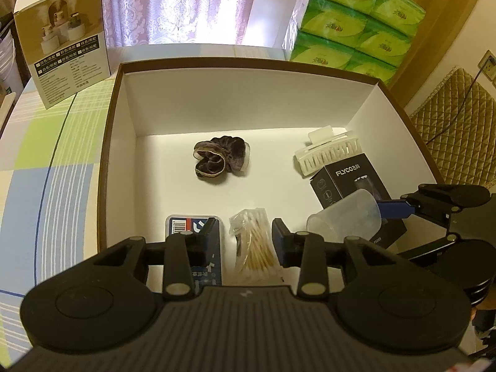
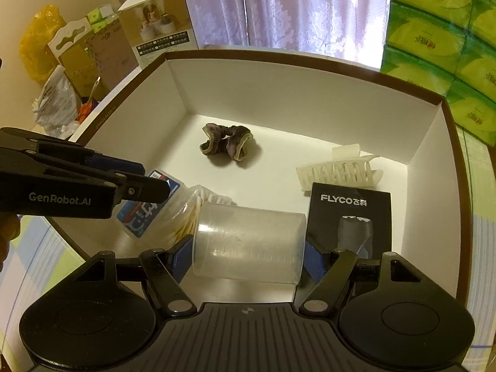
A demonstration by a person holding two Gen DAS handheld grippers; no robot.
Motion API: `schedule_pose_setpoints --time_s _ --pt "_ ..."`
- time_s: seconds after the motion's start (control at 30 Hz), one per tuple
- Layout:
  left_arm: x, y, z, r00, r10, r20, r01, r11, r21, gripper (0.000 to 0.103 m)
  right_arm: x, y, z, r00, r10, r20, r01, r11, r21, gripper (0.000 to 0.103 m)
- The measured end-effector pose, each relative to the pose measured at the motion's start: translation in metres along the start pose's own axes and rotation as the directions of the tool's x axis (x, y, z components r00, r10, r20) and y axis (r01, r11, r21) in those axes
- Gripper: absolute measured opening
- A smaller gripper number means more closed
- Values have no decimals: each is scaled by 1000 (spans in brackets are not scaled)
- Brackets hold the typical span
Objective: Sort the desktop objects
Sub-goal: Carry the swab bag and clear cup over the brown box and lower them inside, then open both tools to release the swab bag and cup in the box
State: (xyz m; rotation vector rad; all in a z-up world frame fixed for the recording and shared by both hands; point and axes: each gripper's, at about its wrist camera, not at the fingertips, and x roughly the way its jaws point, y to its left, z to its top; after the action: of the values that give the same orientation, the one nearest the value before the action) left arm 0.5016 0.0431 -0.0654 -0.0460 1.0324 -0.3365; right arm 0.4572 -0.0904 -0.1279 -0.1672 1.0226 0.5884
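- The right hand-held gripper [image 2: 248,259] is closed on a clear measuring cup [image 2: 248,243], which lies on its side between the blue pads, held above the near part of the white storage box [image 2: 434,105].
- The left hand-held gripper [image 1: 243,238] has its jaws apart with nothing between them; it hangs over the bag of cotton swabs [image 1: 252,245] near the front wall of the box.
- Already in the box: a dark velvet scrunchie [image 1: 221,158] near the middle, a white slotted holder [image 1: 328,156] towards the right, a black FLYCO carton [image 1: 347,186] just in front of it, and a blue-labelled flat case [image 1: 198,235] beside the swabs.
- The step in hand looks like placing the cup — it is over the box but, as far as I can tell, not yet resting on the floor of it.
- The next move likely calls for lowering the cup into the bare patch between the swabs and the carton, then spreading the jaws; on its side it may roll, so it wants setting down gently or against the carton.
- A tan product box [image 1: 62,37] stands on the counter [image 1: 46,161] outside — possibly a later item, though I cannot say.
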Motion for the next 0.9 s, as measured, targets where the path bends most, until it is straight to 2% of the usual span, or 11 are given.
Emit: schedule_pose_setpoints --time_s 0.17,0.23,0.33,0.43,0.63,0.9 --pt "0 1 0 1000 2 1 -2 1000 -2 37 3 0 1 1000 -3 27 3 1000 -3 71" --pt "-1 2 -1 1000 3 3 -3 1000 -3 40 2 -1 1 999 -11 39 11 1000 6 78" --pt "-4 3 -1 1000 5 4 -5 1000 -6 43 -2 -3 0 999 -7 44 6 1000 11 84" --pt "-7 4 -2 1000 4 6 -3 1000 -6 60 -9 -4 -2 999 -9 47 8 1000 15 92" --pt "-14 2 -4 1000 4 7 -5 1000 7 69 -18 -12 -6 999 -28 33 26 999 45 101" --pt "-26 -6 -5 1000 18 14 -18 1000 23 88 -36 -15 -7 998 -50 32 48 997 65 101"
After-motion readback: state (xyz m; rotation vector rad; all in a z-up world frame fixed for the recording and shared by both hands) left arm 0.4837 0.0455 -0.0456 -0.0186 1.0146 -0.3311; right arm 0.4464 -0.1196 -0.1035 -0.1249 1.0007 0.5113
